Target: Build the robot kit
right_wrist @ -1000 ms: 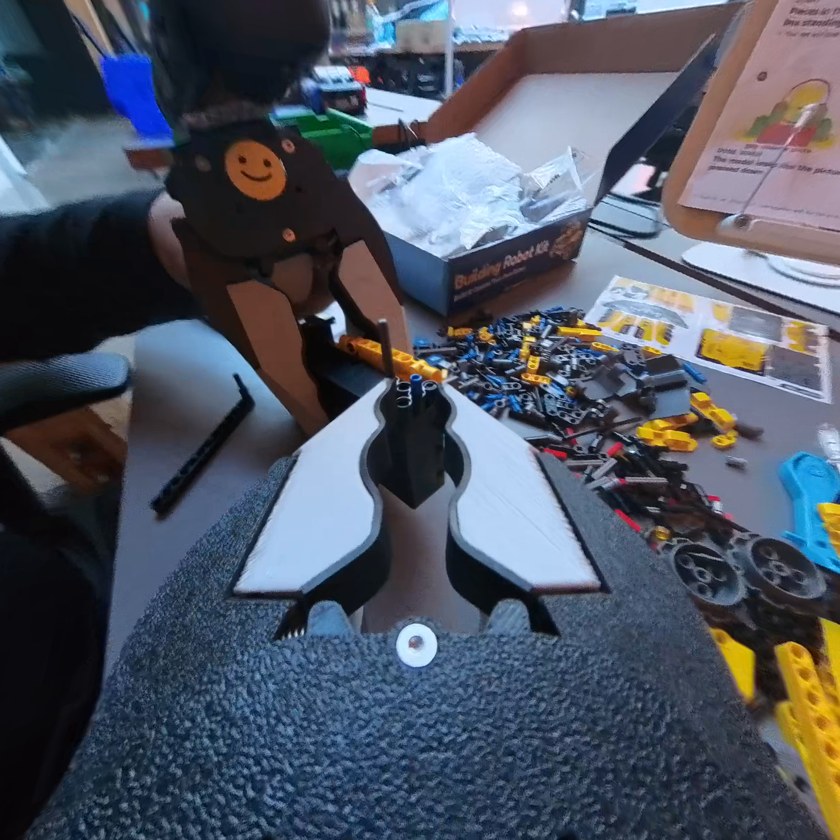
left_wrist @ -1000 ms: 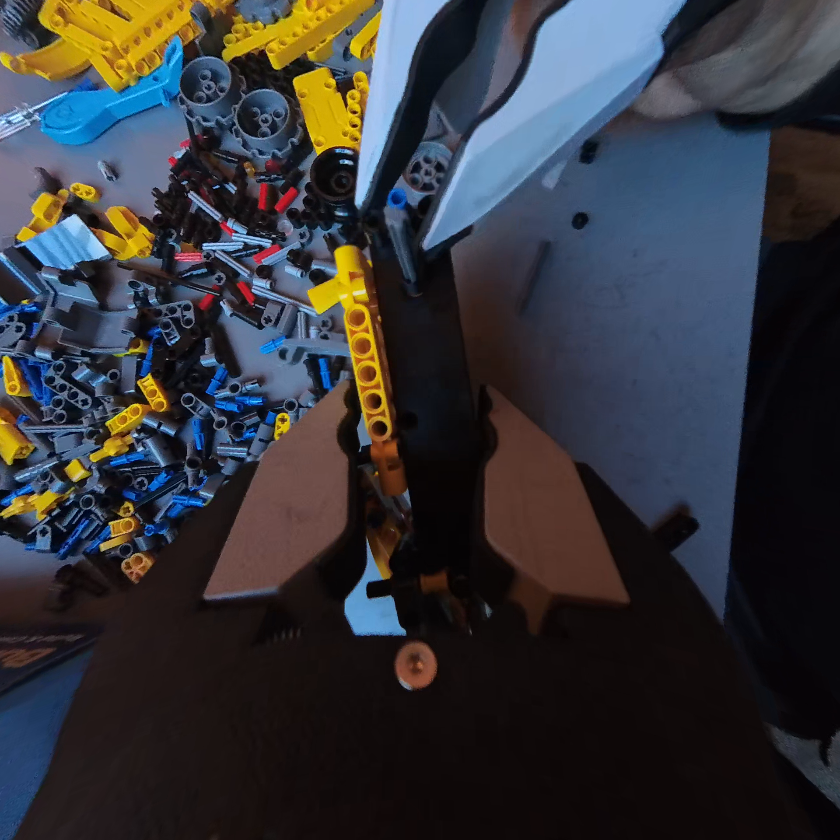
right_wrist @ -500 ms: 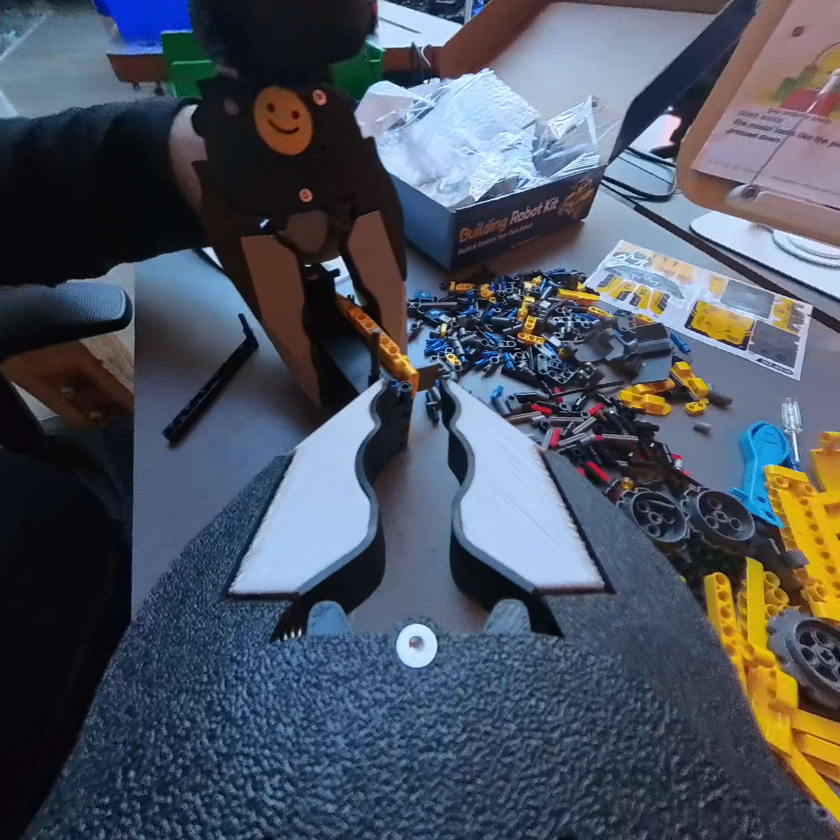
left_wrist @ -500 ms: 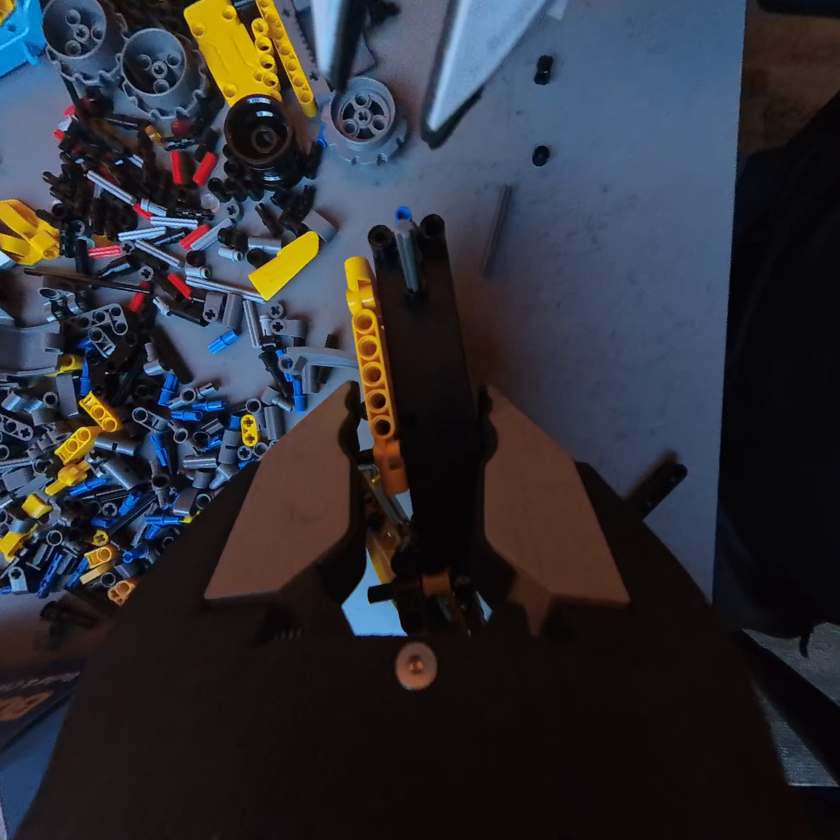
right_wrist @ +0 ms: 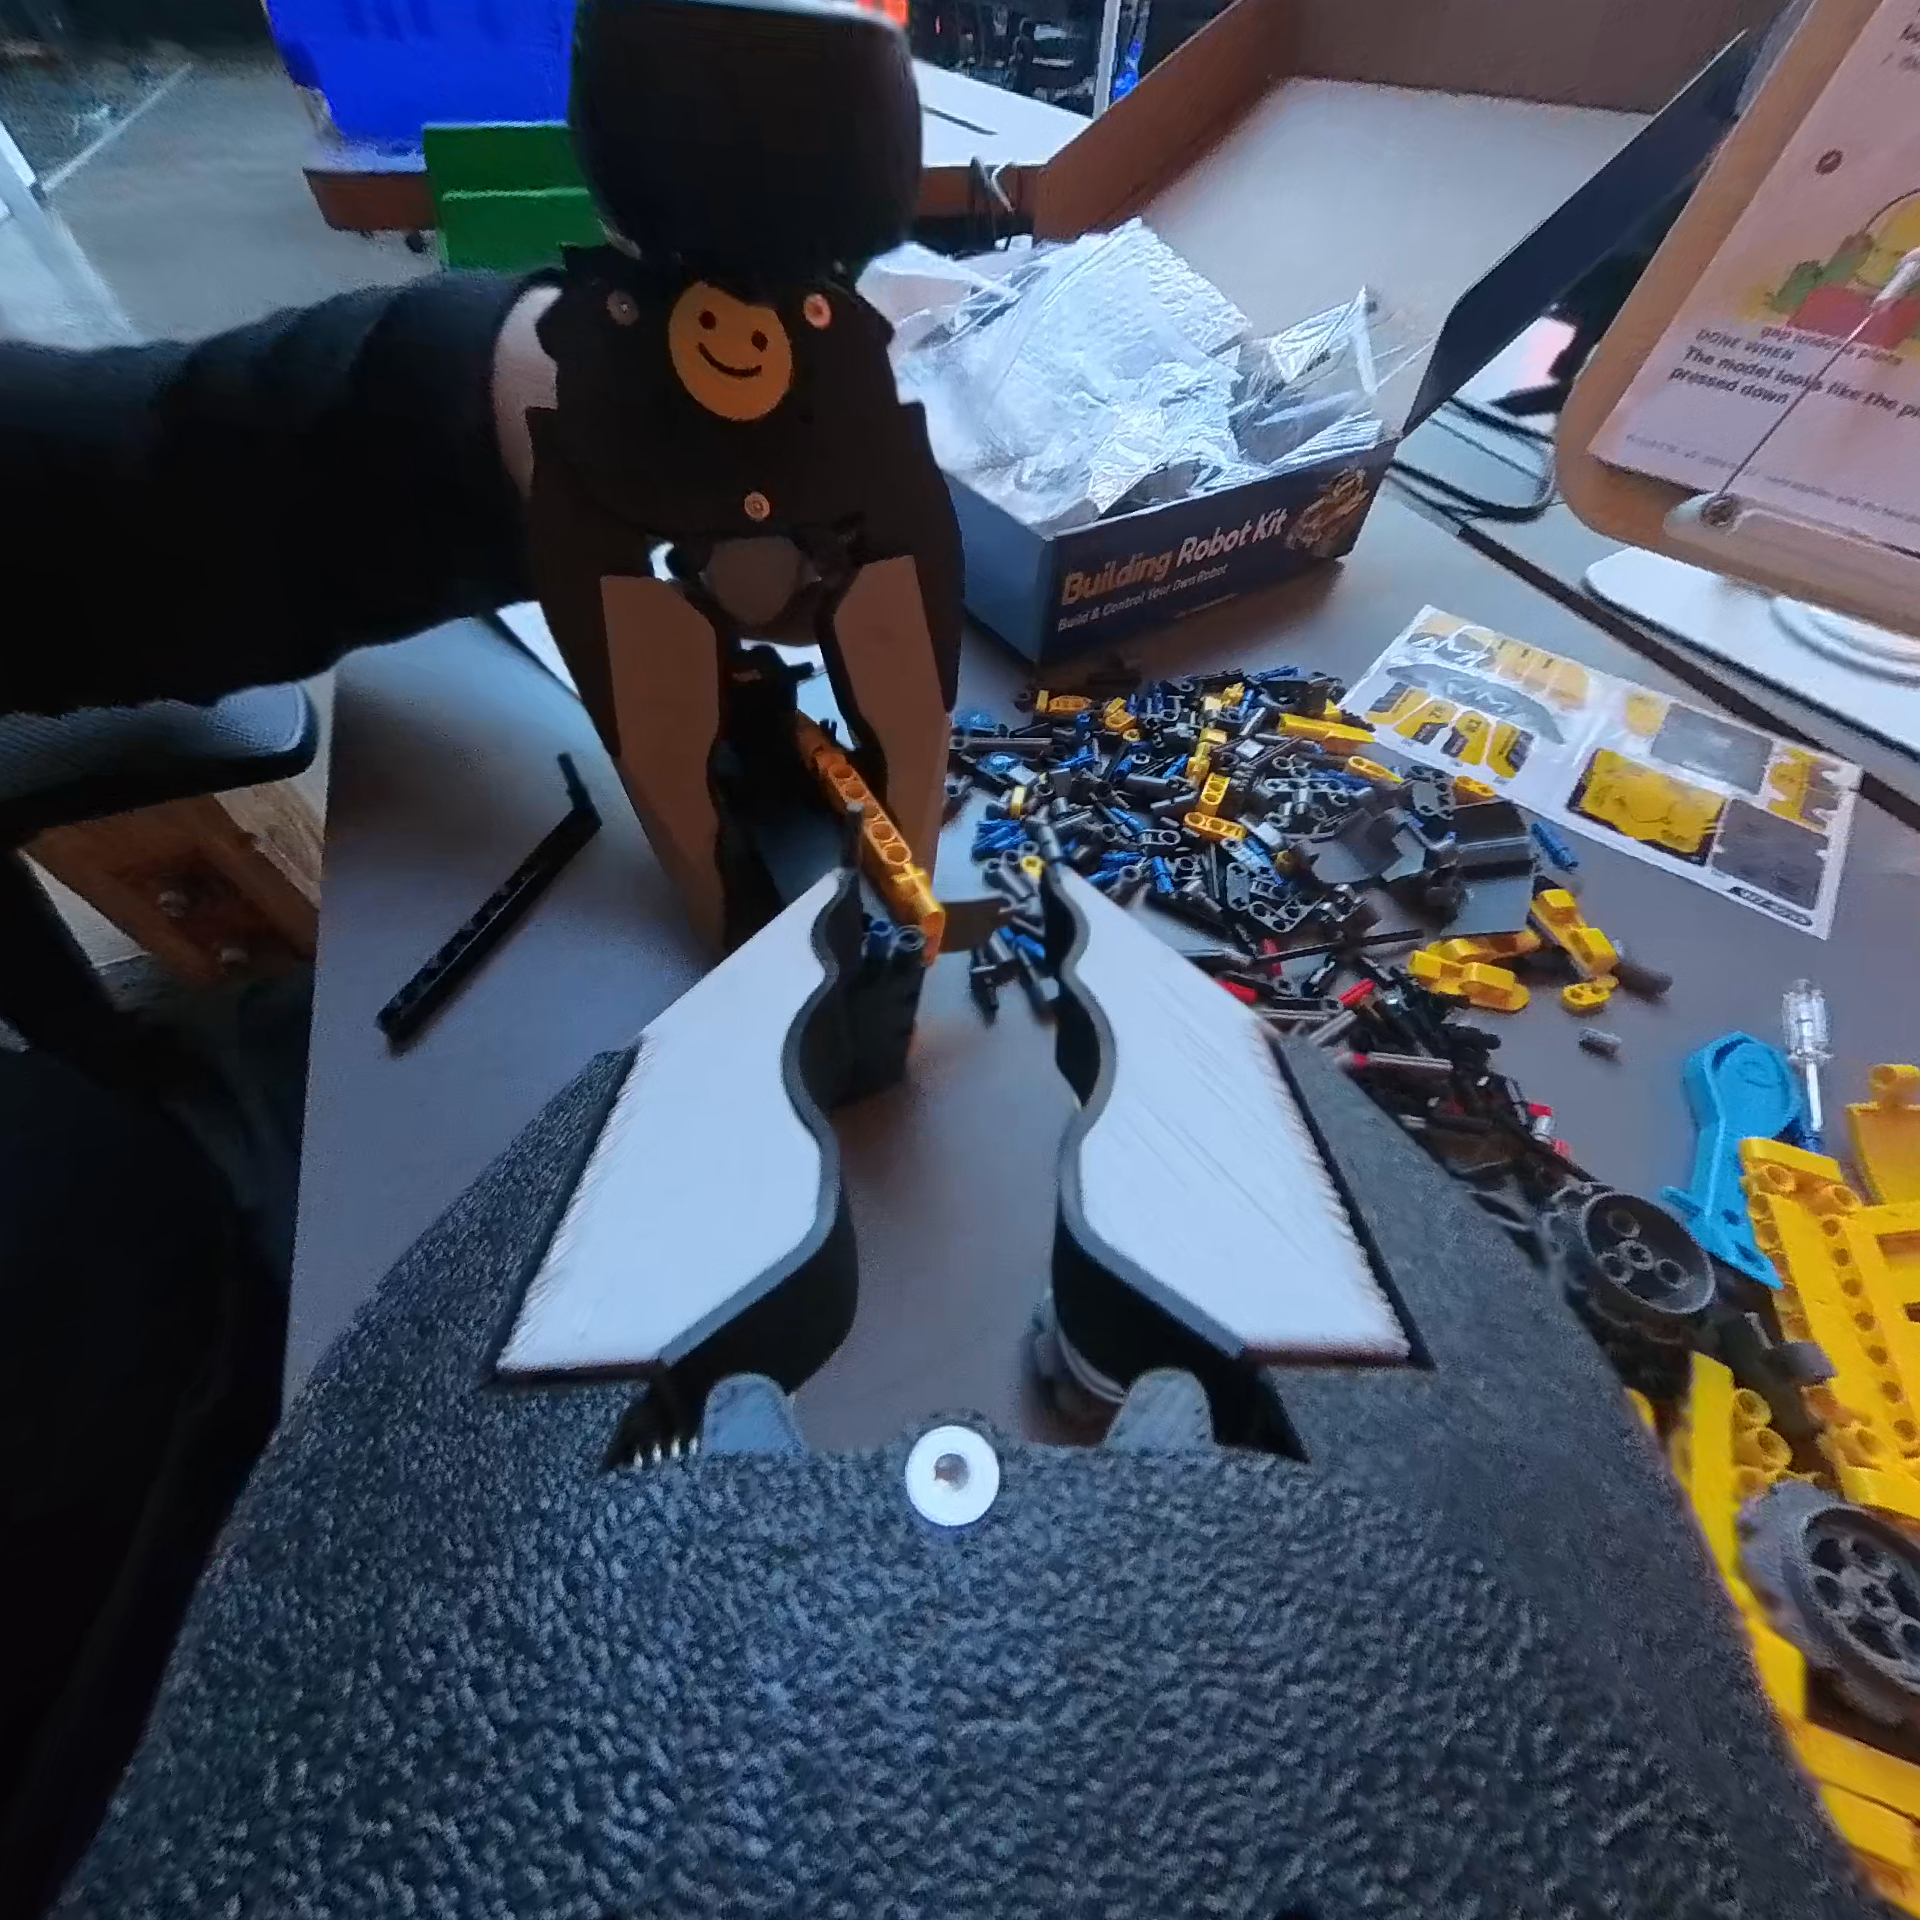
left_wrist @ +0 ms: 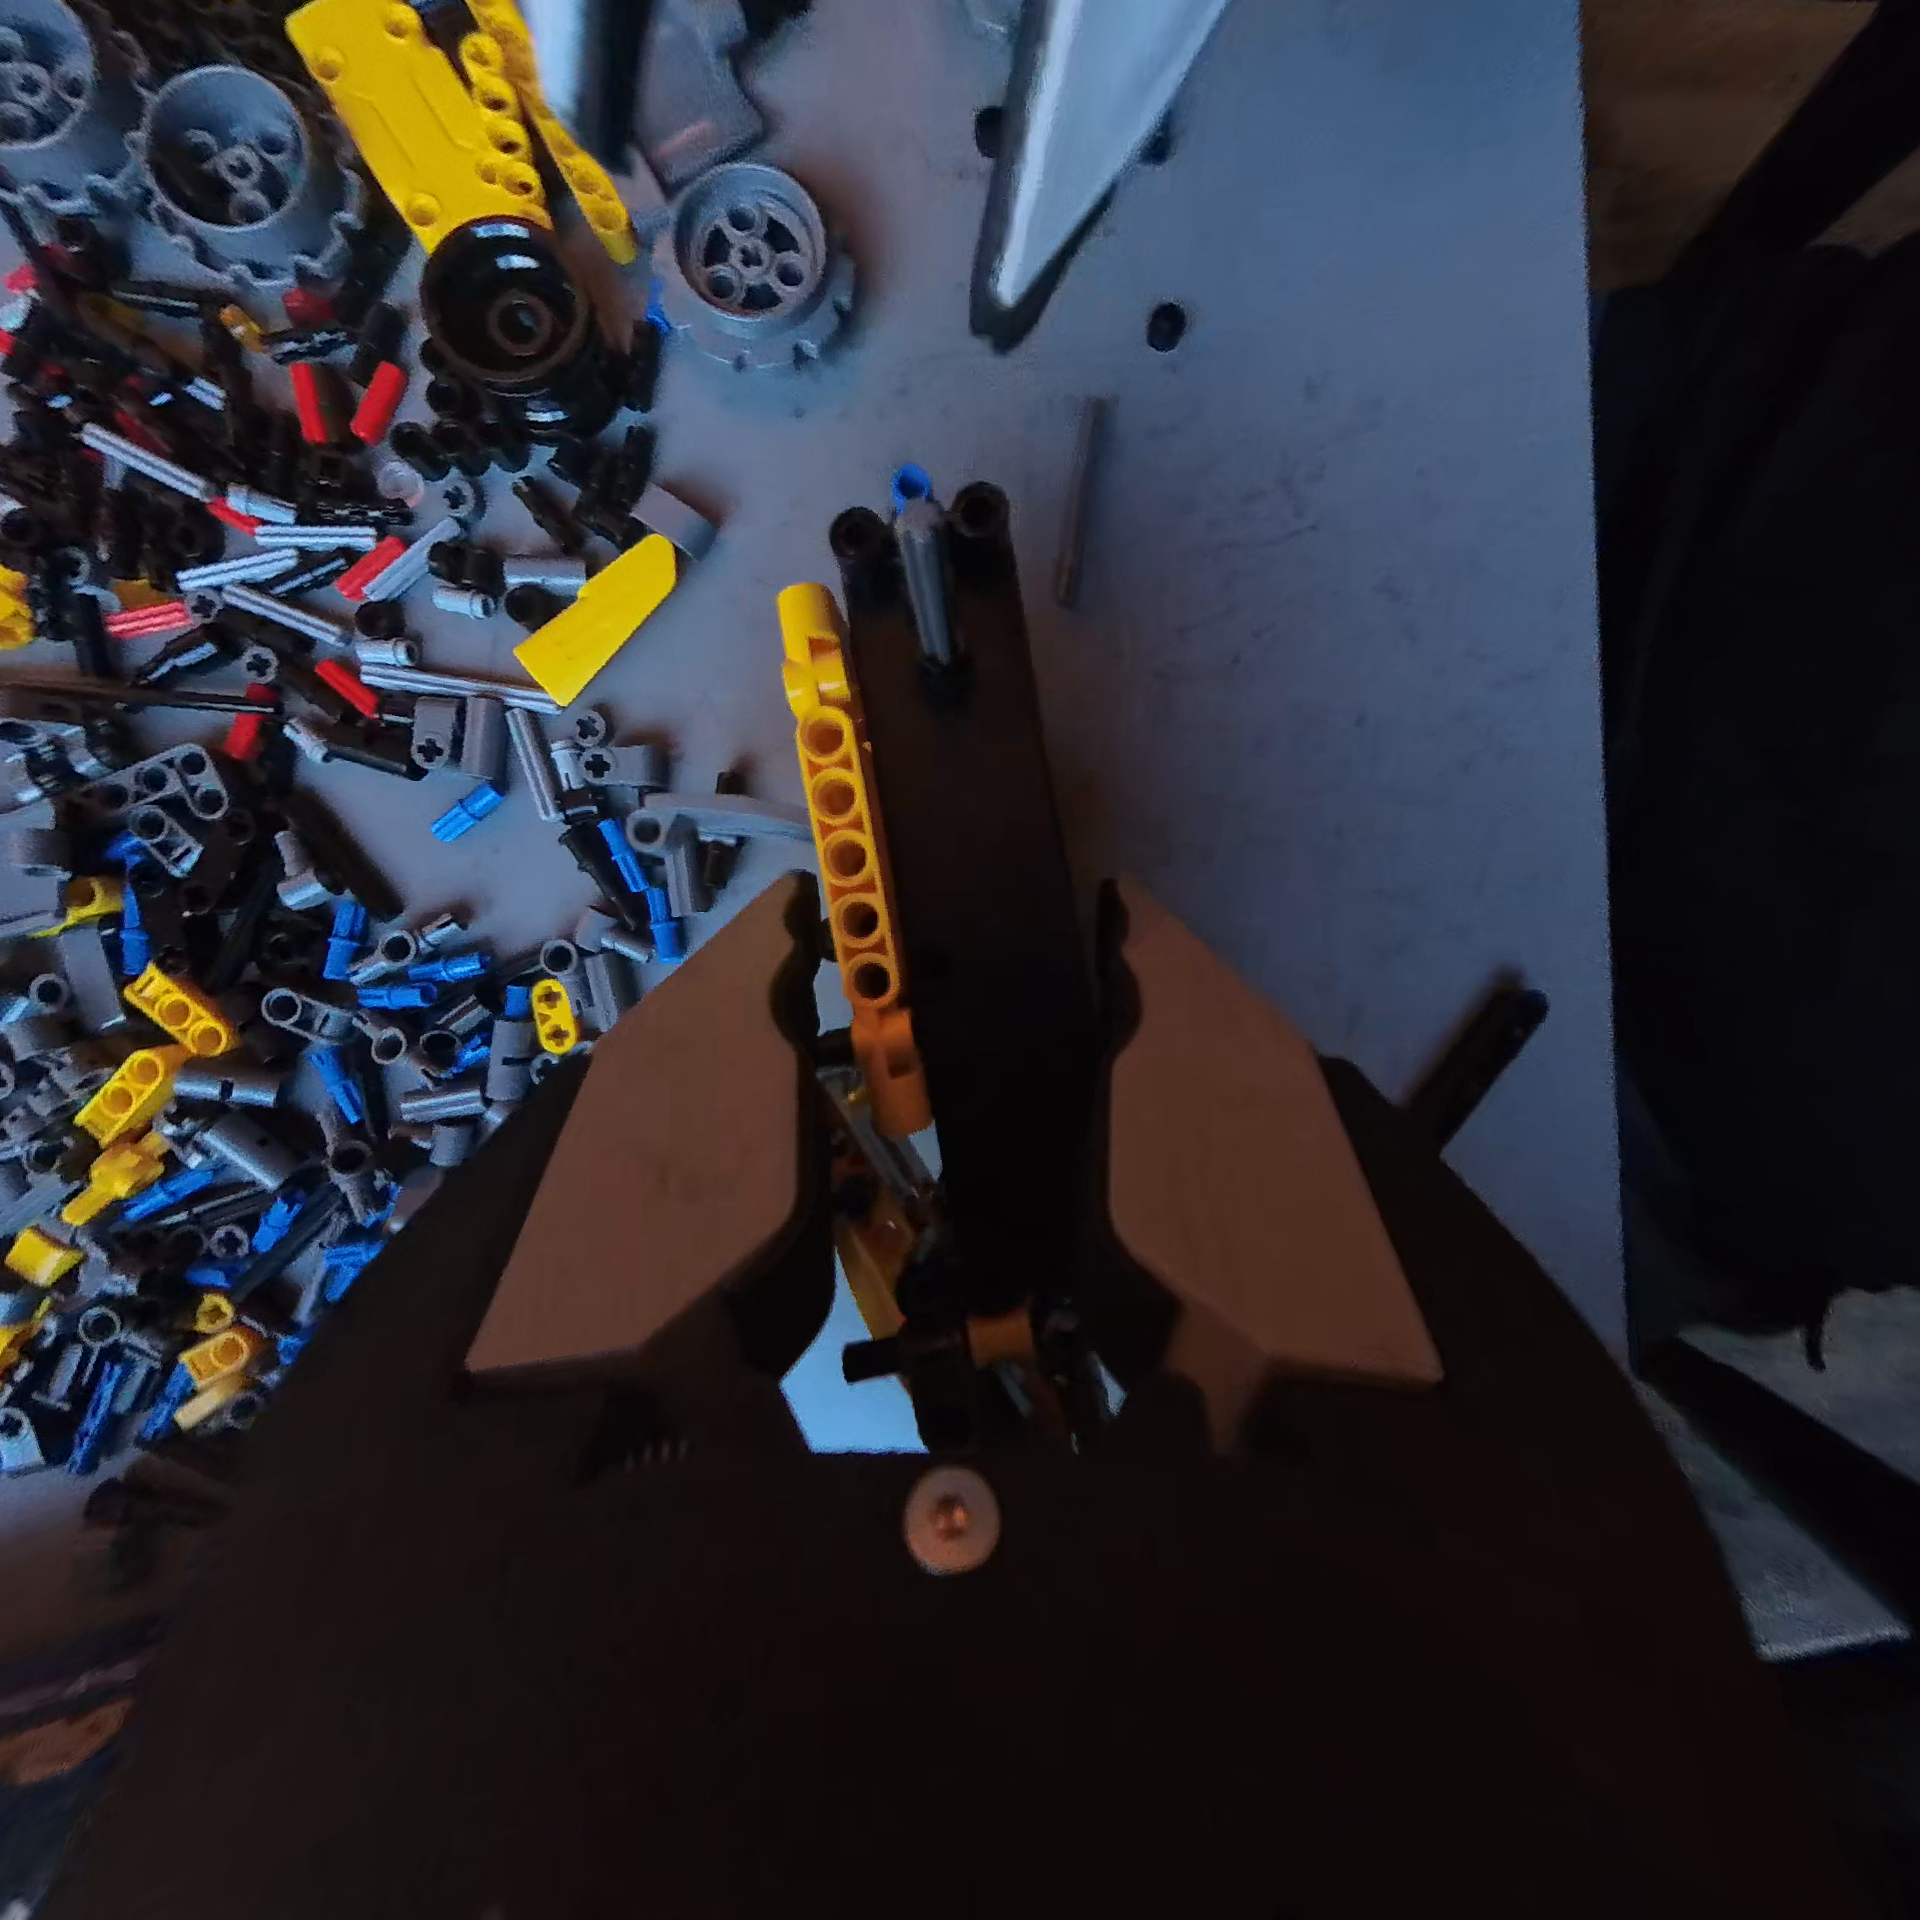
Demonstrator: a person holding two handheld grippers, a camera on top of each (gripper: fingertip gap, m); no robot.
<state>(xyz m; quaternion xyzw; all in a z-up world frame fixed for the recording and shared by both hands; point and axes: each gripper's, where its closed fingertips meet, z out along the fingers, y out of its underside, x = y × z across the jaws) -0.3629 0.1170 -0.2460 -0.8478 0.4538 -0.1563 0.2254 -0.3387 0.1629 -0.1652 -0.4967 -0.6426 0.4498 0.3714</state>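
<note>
My left gripper has brown fingers and is shut on a black and yellow beam assembly. The assembly points forward over the grey table, with a yellow holed beam along its left side and a grey axle with a blue tip at its far end. My right gripper has white fingers, is open and holds nothing. The black end of the assembly sits just inside its left finger. The left gripper faces it from across the table. One white finger of the right gripper shows in the left wrist view.
A pile of loose small parts lies right of the assembly and also shows in the left wrist view. Nearby are grey wheels, a loose grey axle, a long black beam, a kit box, a sticker sheet, a blue tool and a yellow build. Tip to tip, the grippers are about 10 centimetres apart. The left tips stand about 9 centimetres off the loose grey axle.
My right gripper has opened, let go of the assembly's end and drawn back from it. My left gripper still holds the assembly, now lower over the table.
</note>
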